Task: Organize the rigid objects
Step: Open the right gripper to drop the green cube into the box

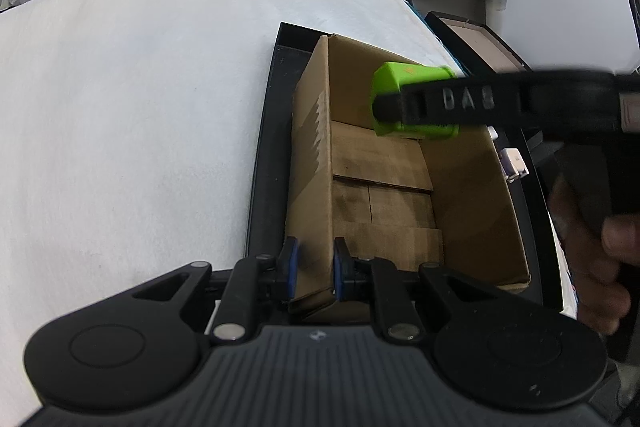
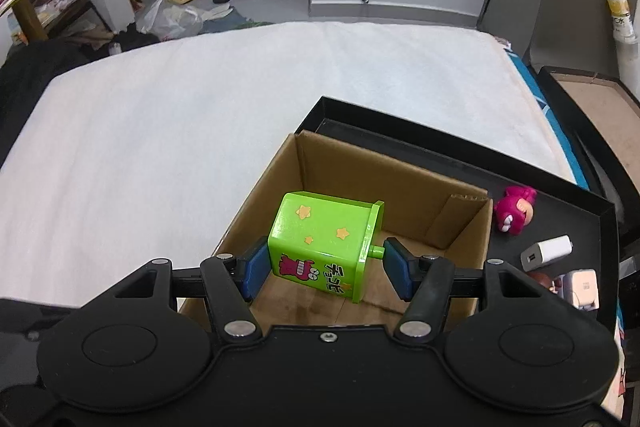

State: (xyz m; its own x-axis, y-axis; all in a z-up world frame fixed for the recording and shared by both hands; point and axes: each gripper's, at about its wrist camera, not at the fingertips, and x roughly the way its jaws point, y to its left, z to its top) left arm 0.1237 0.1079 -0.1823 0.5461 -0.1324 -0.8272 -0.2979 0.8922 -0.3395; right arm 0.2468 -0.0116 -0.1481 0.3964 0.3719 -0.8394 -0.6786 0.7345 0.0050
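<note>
My right gripper point(image 2: 325, 264) is shut on a green box-shaped toy point(image 2: 320, 241) with yellow stars and a pink cartoon print, held tilted above the inside of an open cardboard box point(image 2: 460, 227). In the left wrist view the green toy point(image 1: 404, 77) hangs over the box's far end, clamped by the right gripper's black fingers point(image 1: 460, 99). My left gripper point(image 1: 313, 269) is shut on the near left wall of the cardboard box point(image 1: 310, 155). The box stands in a black tray point(image 1: 262, 163).
The tray point(image 2: 576, 211) holds a pink plush figure point(image 2: 514, 209), a white charger point(image 2: 546, 251) and a small white device point(image 2: 582, 285) right of the box. The tray lies on a white padded surface point(image 2: 200, 115). A second black tray point(image 2: 592, 99) lies far right.
</note>
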